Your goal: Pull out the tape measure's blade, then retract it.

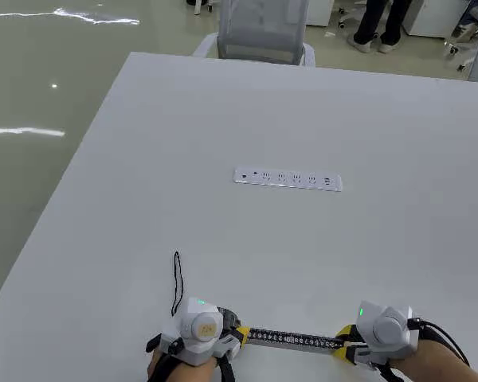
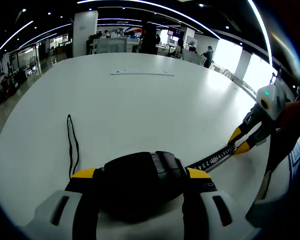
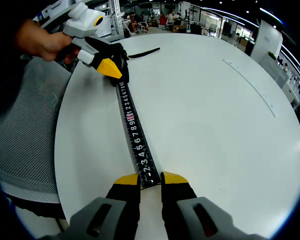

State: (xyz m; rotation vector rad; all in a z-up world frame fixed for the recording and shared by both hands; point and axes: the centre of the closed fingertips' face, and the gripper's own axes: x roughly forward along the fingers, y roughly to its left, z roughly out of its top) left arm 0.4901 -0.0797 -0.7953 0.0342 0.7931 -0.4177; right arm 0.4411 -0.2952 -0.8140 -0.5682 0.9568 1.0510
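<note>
The power strip (image 1: 287, 179) lies flat near the middle of the white table (image 1: 303, 103), and everything else sits on the person's side of it, well apart from it and close to the near edge. Toward the left of the strip, the left gripper (image 1: 231, 334) has its yellow-tipped jaws pressed against both sides of the black tape measure (image 1: 233, 325), clamping the case between them; the left gripper view shows the case (image 2: 142, 182) wedged between the two tips just above the tabletop. The blade (image 1: 295, 340) is drawn out of the case and runs low over the table, roughly parallel to the strip, to the right gripper (image 1: 344, 342) below the strip's right end. In the right gripper view that gripper (image 3: 150, 179) has its jaws drawn close together on the blade's end (the printed numbers begin right at the tips), and the blade (image 3: 136, 135) stretches straight away to the left gripper (image 3: 115, 62), held by a hand. A thin black cord (image 1: 177, 282) trails from the case toward the strip, lying loose on the table beyond the left gripper.
</note>
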